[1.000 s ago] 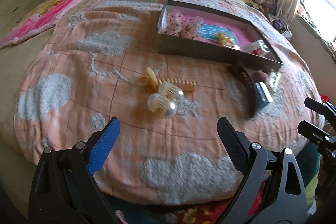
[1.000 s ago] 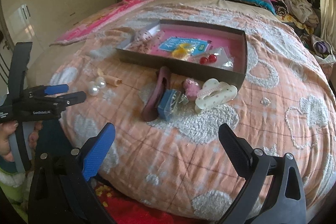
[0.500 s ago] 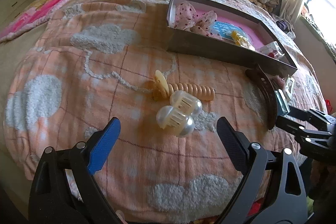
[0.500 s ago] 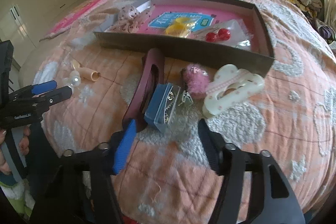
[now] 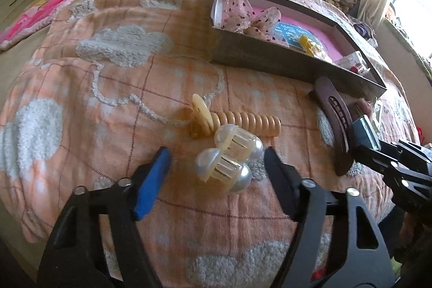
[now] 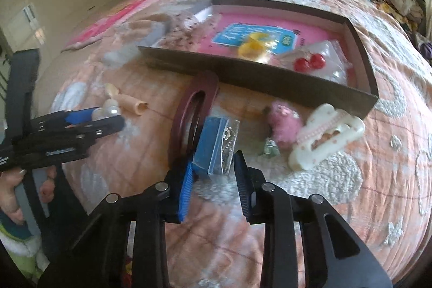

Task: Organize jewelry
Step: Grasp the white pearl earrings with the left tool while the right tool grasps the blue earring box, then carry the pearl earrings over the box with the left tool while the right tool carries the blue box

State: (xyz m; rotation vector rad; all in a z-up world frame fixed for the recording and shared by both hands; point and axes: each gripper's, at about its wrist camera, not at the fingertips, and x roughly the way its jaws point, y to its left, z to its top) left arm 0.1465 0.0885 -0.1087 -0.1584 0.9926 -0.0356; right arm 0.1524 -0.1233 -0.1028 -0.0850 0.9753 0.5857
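Note:
My left gripper (image 5: 217, 159) is open, its fingers on either side of two pearl-tipped clear hair clips (image 5: 229, 158) lying on the bedspread. A beige spiral hair tie (image 5: 243, 122) lies just behind them. My right gripper (image 6: 214, 169) has its fingers narrowed around a small blue bag of jewelry (image 6: 216, 145), which still rests on the bed; it also shows in the left wrist view (image 5: 364, 130). A dark box with a pink floor (image 6: 259, 20) holds jewelry behind it.
A maroon oval hair clip (image 6: 194, 109), a pink fuzzy piece (image 6: 284, 120) and a white claw clip (image 6: 324, 134) lie before the box wall (image 6: 243, 77). The box holds a blue card, yellow rings and red earrings (image 6: 307, 62). Pillows and clothes pile up behind.
Both grippers have moved forward and down toward the bed. The left now straddles the pearl clips. The right has narrowed its fingers around the blue bag.

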